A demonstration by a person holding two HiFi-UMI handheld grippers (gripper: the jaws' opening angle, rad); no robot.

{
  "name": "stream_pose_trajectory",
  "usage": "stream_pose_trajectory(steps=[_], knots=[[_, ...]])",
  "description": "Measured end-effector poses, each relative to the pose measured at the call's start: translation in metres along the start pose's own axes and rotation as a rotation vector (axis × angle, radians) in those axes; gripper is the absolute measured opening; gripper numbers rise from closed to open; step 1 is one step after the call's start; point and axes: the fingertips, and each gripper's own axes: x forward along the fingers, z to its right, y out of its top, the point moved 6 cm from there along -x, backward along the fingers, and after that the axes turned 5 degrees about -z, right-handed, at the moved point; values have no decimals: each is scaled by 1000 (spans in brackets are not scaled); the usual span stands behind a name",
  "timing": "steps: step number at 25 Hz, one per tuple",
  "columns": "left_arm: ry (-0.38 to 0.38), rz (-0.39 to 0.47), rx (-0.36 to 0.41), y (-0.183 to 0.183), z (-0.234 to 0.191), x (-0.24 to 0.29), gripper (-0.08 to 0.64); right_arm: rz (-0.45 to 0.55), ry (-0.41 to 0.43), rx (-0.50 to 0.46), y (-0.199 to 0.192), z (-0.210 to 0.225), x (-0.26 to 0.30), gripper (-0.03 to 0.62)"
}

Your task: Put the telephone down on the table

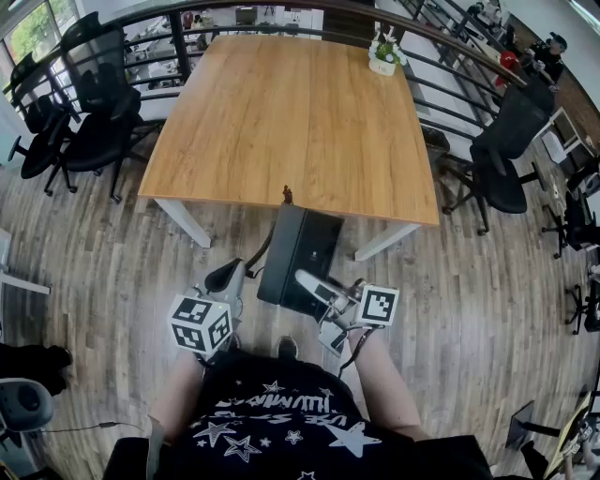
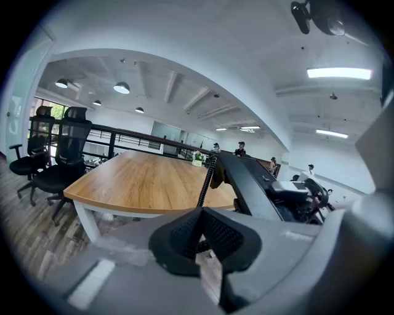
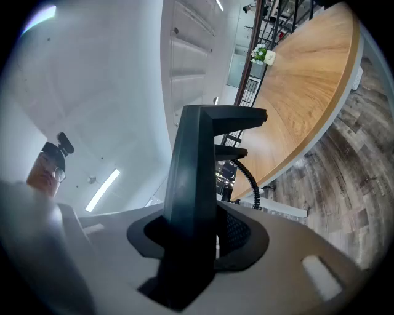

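**A:** Any writing to read?

**B:** No brand shows on the telephone (image 1: 298, 261). The white print among the stars on the person's black shirt (image 1: 281, 422) is upside down and too small to read. The marker cubes (image 1: 201, 325) carry only black-and-white square patterns.

**A:** Count things for me.

**B:** One telephone, two grippers, one wooden table (image 1: 281, 112) and one small flower pot (image 1: 382, 58) near the table's far right corner. There are at least two black office chairs (image 1: 98, 117) on the left, and more on the right.

**A:** Where is the telephone?

**B:** In the air over the plank floor (image 1: 487, 300), just short of the table's near edge and not on it. The right gripper (image 1: 314, 305) is clamped on it — its own view shows the dark body standing up between the pads.

**A:** And the other?

**B:** The left gripper (image 1: 225, 278) sits just left of the telephone, its black pads pressed together. The coiled cord (image 2: 205, 184) rises right behind them — I cannot tell whether it is pinched.

**A:** Anything blocking the table?

**B:** Only the flower pot stands on it, well away from the telephone. A dark railing (image 1: 141, 28) curves round the far side.
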Motion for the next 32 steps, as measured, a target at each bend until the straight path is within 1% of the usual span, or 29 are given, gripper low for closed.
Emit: stream_pose_trajectory(steps=[6,13,18,23,28,32], knots=[[0,1,-6,0,1,-2,2,-18,3,-11,-1,0,-2,163],[7,15,4,8,-2,-4,2,-20,14,-23,3,-3,2,163],[5,12,9,9,-1,-2,2,-22,17,-15,5,-1,3,163],[12,19,17,17,5,6,2,-62,12,-49,12,-2,6,163],[50,50,-5,25,10,8,2,-83,26,-39,21,2,3,163],[75,59,0,32,14,13,2,-88,51,-42,34,4,3,163]])
